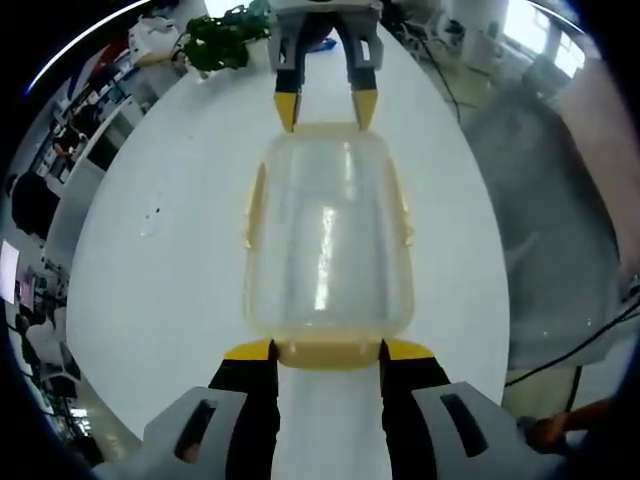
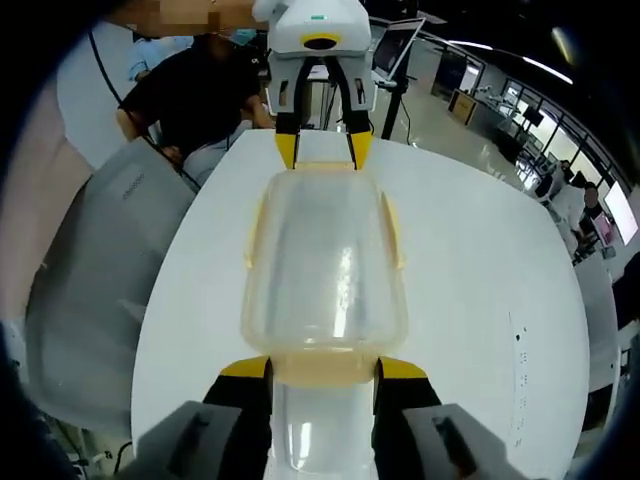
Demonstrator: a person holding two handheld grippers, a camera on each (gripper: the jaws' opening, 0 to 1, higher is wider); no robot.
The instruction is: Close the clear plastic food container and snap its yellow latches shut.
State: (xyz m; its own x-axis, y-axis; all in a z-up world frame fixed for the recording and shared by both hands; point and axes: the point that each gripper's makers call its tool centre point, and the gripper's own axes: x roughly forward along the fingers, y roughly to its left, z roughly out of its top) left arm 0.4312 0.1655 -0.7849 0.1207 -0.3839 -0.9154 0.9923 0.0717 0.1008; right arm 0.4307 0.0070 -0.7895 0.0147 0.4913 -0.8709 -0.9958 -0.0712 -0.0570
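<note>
A clear plastic container (image 1: 328, 240) (image 2: 325, 270) with its lid on lies lengthwise on the white table (image 1: 170, 260) (image 2: 480, 290). Yellow latches (image 1: 255, 205) (image 2: 253, 232) run along its long sides, and one more sits at each end. In the left gripper view my left gripper (image 1: 328, 352) is open, its yellow-tipped fingers flanking the near end latch (image 1: 328, 354). My right gripper (image 1: 325, 108) stands open at the far end, tips just off the rim. In the right gripper view it is mirrored: my right gripper (image 2: 323, 370) flanks the near end latch (image 2: 322, 372) and my left gripper (image 2: 323, 150) sits opposite.
A green plant (image 1: 222, 40) stands at the table's far end. A grey padded chair (image 1: 545, 220) (image 2: 100, 290) is close beside the table edge. A person in a dark shirt (image 2: 195, 90) sits behind my left gripper. A black cable (image 1: 575, 350) hangs near the chair.
</note>
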